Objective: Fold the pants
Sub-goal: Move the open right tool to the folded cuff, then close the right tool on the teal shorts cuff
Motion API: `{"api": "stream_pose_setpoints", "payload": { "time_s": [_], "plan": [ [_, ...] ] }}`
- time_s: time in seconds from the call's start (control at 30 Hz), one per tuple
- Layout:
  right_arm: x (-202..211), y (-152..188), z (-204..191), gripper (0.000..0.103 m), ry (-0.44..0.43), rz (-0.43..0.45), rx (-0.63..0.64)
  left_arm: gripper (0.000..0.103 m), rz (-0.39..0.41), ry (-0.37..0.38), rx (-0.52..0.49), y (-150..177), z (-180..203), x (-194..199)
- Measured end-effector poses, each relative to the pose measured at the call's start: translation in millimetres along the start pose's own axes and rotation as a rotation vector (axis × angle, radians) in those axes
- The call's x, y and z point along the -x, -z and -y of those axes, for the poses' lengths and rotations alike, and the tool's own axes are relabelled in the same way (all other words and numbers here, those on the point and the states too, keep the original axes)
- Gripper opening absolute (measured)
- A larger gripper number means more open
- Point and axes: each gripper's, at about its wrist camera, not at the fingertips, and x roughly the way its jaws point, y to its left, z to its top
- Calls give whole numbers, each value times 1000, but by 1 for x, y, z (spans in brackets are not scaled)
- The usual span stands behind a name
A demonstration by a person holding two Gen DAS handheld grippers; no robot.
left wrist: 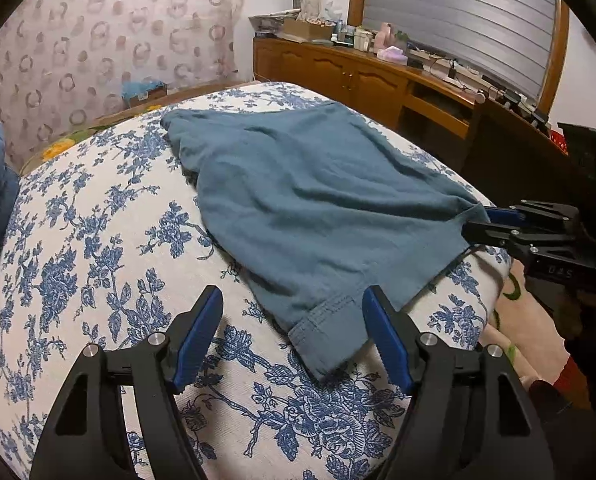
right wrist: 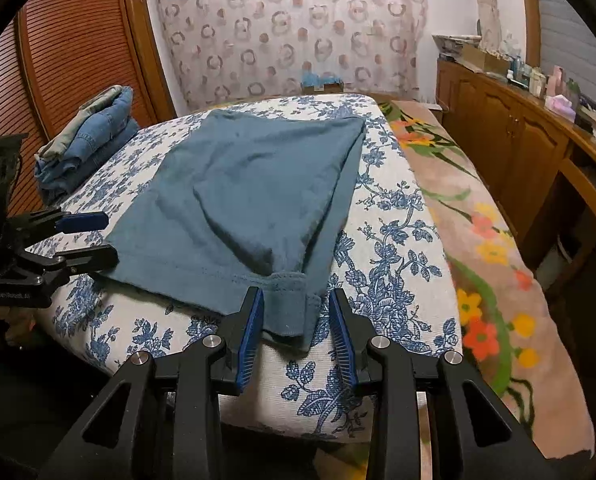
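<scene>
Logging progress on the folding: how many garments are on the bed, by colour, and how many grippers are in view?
Teal pants: 1
Denim garments, in the stack at the far left of the bed: at least 2, exact count unclear
Grippers: 2, left and right
Total: at least 5
</scene>
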Motion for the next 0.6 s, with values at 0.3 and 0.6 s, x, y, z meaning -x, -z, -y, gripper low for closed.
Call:
{"api": "stream_pose_setpoints", "payload": {
  "time_s": [0.3, 0.6],
  "plan": [
    [0, -1, 1, 35, -28, -4, -14, 74, -21, 13, 5, 3, -1, -9],
    [-1, 1, -3, 27, -30, 5, 3, 74, -15, 13, 5, 2, 0, -8]
  ]
}}
